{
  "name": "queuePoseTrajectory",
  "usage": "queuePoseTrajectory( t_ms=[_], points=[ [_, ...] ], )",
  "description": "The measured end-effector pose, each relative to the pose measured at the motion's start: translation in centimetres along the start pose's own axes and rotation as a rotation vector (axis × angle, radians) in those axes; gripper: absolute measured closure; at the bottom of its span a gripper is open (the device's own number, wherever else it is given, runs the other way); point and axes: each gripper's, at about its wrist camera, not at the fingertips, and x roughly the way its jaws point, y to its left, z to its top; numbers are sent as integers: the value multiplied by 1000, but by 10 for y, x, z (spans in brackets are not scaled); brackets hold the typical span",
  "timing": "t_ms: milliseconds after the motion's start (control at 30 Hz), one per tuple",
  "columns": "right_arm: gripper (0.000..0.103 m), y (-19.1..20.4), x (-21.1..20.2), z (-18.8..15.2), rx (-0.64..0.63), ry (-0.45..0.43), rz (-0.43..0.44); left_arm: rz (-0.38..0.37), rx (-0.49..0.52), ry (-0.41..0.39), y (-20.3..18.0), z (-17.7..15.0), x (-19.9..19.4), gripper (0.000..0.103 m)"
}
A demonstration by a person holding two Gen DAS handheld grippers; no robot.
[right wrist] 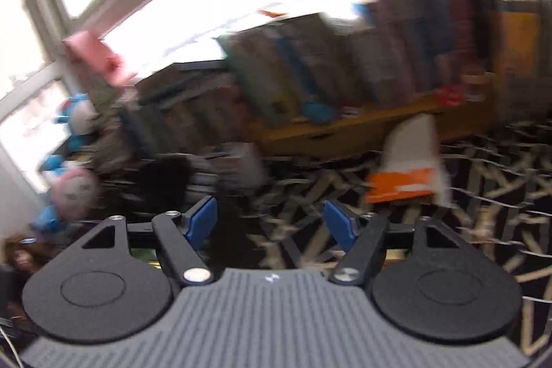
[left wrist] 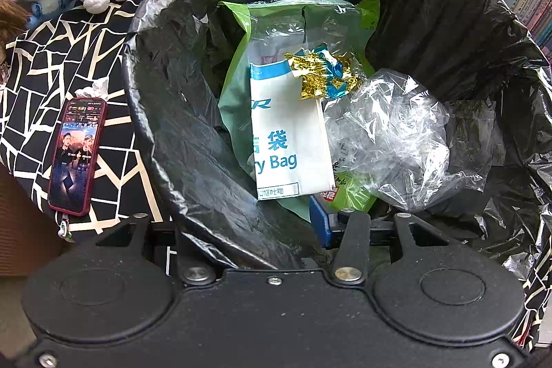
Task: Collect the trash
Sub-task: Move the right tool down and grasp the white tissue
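From where I stand, the left hand-held gripper points steeply down into the bin. Its jaws are narrow and appear clamped on the near rim and the black liner folded over it. One blue pad shows inside the wall, while the other finger is hidden behind the plastic. I take this grip as the reason the bin sits so steady and its mouth so open: it is being held ready for whatever comes next. The collected trash lies at the bottom. A green bag is underneath, a white paper bag lies on it, a gold-and-blue foil wrapper rests on top, and crumpled clear plastic sits just beside them. A phone lies on the black-and-white patterned cover beside the bin, apart from the rubbish, and I judge it is not meant to go in. The right hand-held gripper is wide open with nothing between its blue pads. Its view is smeared, but it faces across the cover towards a white-and-orange item standing near the bookshelf. I guess that item is the next piece to gather, though the blur keeps me from telling what it is.
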Motion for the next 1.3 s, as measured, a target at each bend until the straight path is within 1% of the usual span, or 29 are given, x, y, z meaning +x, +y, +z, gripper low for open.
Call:
queuePoseTrajectory(
  t_ms=[67,167,233,367,467,600,800,867,900,967,1000,1067,1100,1233,1300],
  points=[
    [22,-19,6,-8,4,15,-67,0,1,1,0,0,0,58],
    [22,-44,18,-25,21,62,-142,0,1,1,0,0,0,58],
    [22,-56,29,-39,21,107,-180,1,0,1,0,0,0,58],
    [17,-64,53,-70,-22,194,-233,2,2,1,0,1,0,58],
    [12,-66,70,-91,-58,243,-253,3,4,0,0,1,-1,57],
    [7,-66,92,-110,-104,296,-273,6,11,0,0,1,-1,57],
    [1,-61,114,-121,-171,333,-264,9,14,0,-1,1,0,57],
    [1,-62,122,-122,-178,351,-267,9,14,0,-2,1,0,57],
    [2,-63,126,-123,-174,365,-265,10,13,0,-2,1,0,57],
    [9,-66,130,-123,-157,392,-260,9,13,-1,-1,1,0,56],
    [15,-66,130,-123,-151,397,-260,8,14,-2,-1,1,0,56],
    [19,-66,128,-124,-143,397,-251,7,11,-4,-1,1,0,56],
    [23,-67,126,-124,-136,398,-242,5,10,-5,-1,1,0,56],
    [25,-66,119,-120,-121,395,-235,1,7,-8,0,1,-1,56],
    [25,-64,113,-116,-109,380,-226,1,7,-9,0,1,-1,55]
  ],
)
